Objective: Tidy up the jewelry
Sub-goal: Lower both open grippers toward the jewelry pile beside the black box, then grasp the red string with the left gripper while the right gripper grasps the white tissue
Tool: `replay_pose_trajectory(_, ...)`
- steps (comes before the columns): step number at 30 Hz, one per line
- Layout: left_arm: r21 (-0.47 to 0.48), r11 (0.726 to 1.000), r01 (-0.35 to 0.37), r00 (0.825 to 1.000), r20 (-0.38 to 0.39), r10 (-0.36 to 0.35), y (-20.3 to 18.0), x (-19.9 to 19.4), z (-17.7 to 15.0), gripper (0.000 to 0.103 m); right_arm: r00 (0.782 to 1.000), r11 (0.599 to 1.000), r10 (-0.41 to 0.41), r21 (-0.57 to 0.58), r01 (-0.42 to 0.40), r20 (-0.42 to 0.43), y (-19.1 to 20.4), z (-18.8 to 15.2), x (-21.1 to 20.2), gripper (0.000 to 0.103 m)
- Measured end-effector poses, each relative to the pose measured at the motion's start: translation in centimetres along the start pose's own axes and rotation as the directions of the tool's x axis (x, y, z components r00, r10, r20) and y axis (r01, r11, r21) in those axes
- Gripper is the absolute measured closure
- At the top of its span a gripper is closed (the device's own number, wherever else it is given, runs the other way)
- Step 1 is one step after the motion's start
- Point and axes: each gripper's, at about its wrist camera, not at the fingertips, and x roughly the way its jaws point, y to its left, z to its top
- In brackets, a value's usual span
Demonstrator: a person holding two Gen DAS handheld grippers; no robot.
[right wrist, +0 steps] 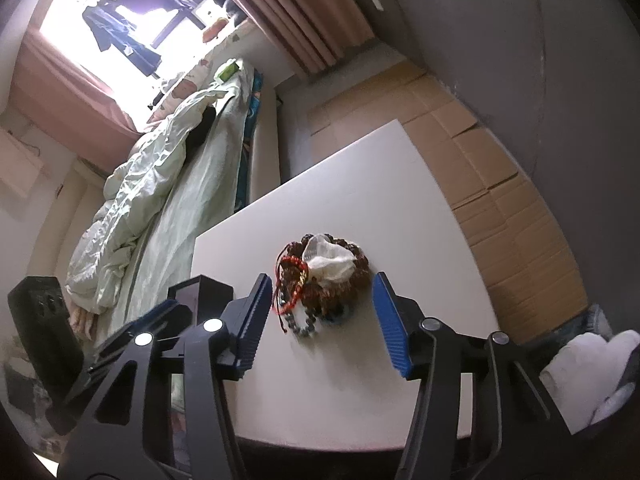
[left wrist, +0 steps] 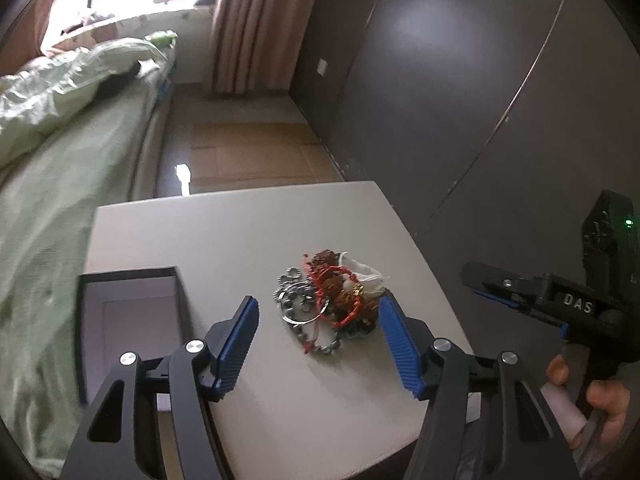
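Tangled beaded jewelry heap [left wrist: 330, 300]; smooth white table [left wrist: 240, 232]

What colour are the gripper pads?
Blue, ribbed pads on black fingers; clearest in the left wrist view.

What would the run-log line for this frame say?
stage: approach | tangled pile of red-cord, bead and metal-chain jewelry on white table | open black box beside it | left claw open, empty | right claw open, empty

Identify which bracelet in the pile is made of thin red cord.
The red cord bracelet, lying across the brown bead bracelet; the silver chain is metal.
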Motion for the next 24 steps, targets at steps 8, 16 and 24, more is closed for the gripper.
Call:
replay_pose_trajectory(8,-0.036,0.998,0.044,0.993,-0.106,-0.048,1.1,5.6,2.0,0.056,0.997,0.997,0.006,0.075,0.0,-0.073,-1.0,2.4,4.4,0.05)
replay_pose_trajectory(16,-0.127,0.985,0.114,0.973,-0.187,-0.137,3.1,10.0,0.8,0.065,0.991,0.998,-0.028,0.053,0.035,-0.132,-0.9,2.4,8.0,0.05)
replay_pose_trajectory(24,-0.156,0.972,0.175,0.956,-0.207,-0.205,3.8,11.4,0.6,0.09,0.987,0.999,-0.038,0.031,0.044,-0.155,-0.7,2.0,9.4,0.05)
